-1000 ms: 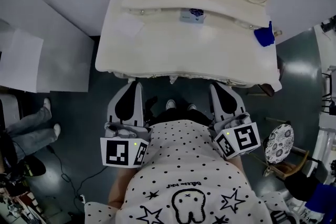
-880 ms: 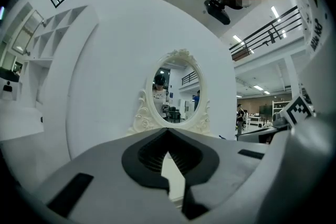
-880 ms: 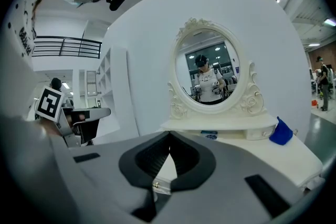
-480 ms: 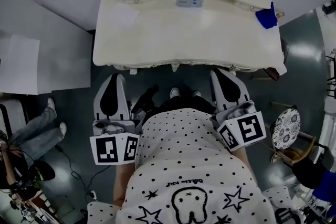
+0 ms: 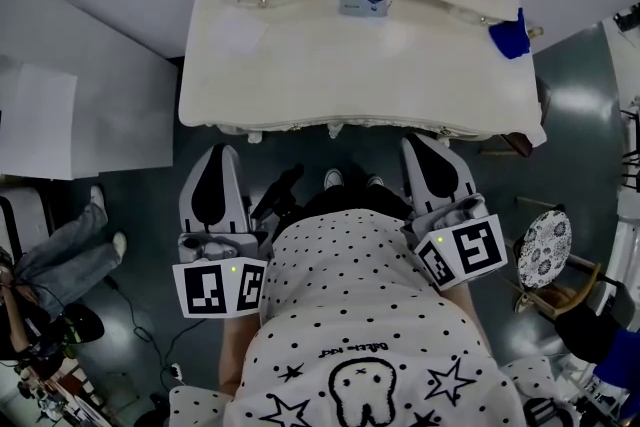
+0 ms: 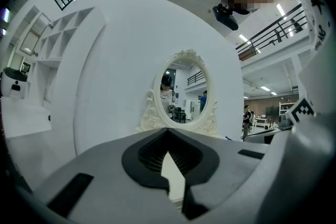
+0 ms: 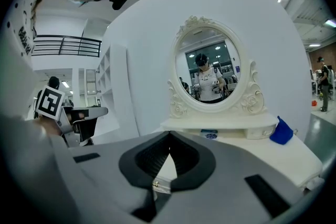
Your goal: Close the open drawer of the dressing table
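Note:
The white dressing table (image 5: 300, 80) stands before me, its oval mirror (image 7: 209, 72) at the back. From above, no drawer juts past its scalloped front edge (image 5: 350, 127); the drawer fronts are hidden under the top. A small gold knob (image 7: 156, 184) shows through the hole behind the right jaws. My left gripper (image 5: 215, 153) is shut and empty, a little short of the front edge at the left. My right gripper (image 5: 418, 143) is shut and empty too, its tip just under the edge at the right. Both point roughly level at the table (image 6: 181, 191).
A blue cloth-like item (image 5: 508, 35), a small white box (image 5: 362, 1) and a sheet of paper (image 5: 238, 30) lie on the top. A patterned stool (image 5: 536, 263) stands right, white panels (image 5: 90, 95) and a seated person's legs (image 5: 60, 245) left. My feet (image 5: 345, 179) are under the front edge.
The left gripper has drawn back and to the left, away from the table's front edge. The right gripper has stayed where it was. Both stay shut.

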Action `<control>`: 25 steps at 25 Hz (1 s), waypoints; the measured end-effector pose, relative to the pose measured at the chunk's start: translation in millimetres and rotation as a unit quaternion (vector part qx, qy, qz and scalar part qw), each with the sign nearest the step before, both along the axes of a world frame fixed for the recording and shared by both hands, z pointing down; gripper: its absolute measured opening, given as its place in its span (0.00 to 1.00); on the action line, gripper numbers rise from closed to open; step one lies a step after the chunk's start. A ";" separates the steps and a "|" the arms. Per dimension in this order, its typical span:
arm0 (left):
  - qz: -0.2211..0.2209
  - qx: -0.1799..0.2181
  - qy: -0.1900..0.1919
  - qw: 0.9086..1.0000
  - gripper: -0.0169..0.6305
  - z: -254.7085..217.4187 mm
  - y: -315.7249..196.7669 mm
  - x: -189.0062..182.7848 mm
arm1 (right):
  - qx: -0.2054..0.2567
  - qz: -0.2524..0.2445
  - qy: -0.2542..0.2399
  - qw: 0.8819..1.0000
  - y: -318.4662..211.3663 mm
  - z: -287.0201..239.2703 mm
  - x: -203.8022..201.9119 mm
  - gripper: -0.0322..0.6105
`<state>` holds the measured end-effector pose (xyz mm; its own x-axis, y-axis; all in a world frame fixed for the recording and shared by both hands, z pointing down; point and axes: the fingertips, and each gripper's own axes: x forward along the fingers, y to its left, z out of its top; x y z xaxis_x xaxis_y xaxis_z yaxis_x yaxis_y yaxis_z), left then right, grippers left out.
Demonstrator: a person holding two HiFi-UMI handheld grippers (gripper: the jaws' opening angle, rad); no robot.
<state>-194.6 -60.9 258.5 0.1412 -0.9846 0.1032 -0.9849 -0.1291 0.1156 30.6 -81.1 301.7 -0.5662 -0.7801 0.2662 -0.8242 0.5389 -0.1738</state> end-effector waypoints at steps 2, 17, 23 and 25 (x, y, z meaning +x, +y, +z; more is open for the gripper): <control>-0.002 0.001 0.000 1.000 0.05 -0.5 0.4 -0.7 | 0.000 -0.001 0.001 1.000 -0.1 0.1 -0.3 0.06; -0.001 -0.003 0.013 1.000 0.04 1.9 -0.7 0.2 | -0.004 0.000 0.005 1.000 -0.7 2.3 -0.4 0.06; -0.001 0.003 0.015 1.000 0.05 -1.6 -1.9 -0.9 | -0.005 0.001 0.006 1.000 -1.1 2.2 0.0 0.06; 0.000 0.005 0.014 1.000 0.05 -2.4 -1.8 -0.8 | -0.004 0.001 0.006 1.000 -1.0 2.0 -0.1 0.06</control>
